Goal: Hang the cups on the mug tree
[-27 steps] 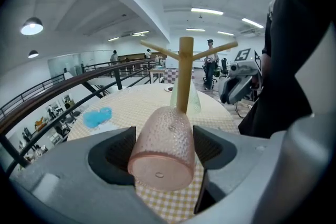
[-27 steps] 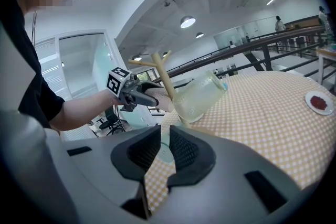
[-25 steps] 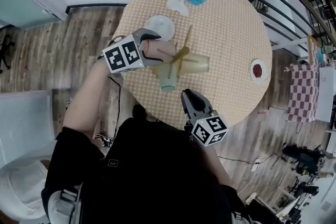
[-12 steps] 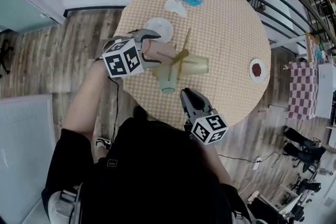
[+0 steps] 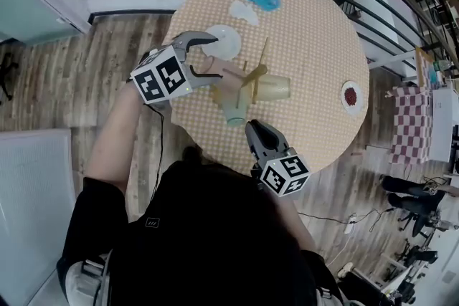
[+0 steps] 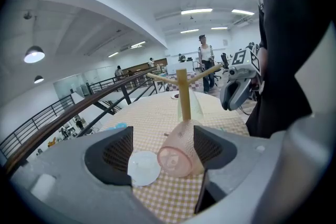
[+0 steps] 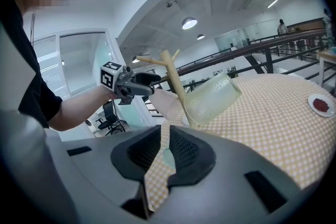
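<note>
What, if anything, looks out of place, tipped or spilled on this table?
Nothing stands out. The mug tree stands upright on the table, and the pink cup, the yellow cup and the green cup appear to hang from its arms. Nothing looks spilled or broken.

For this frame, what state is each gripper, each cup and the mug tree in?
mug tree: upright on the table.
pink cup: hanging on the tree.
green cup: hanging on the tree.
yellow cup: hanging on the tree.
left gripper: open, pink cup between its jaws.
right gripper: almost shut, empty.
</note>
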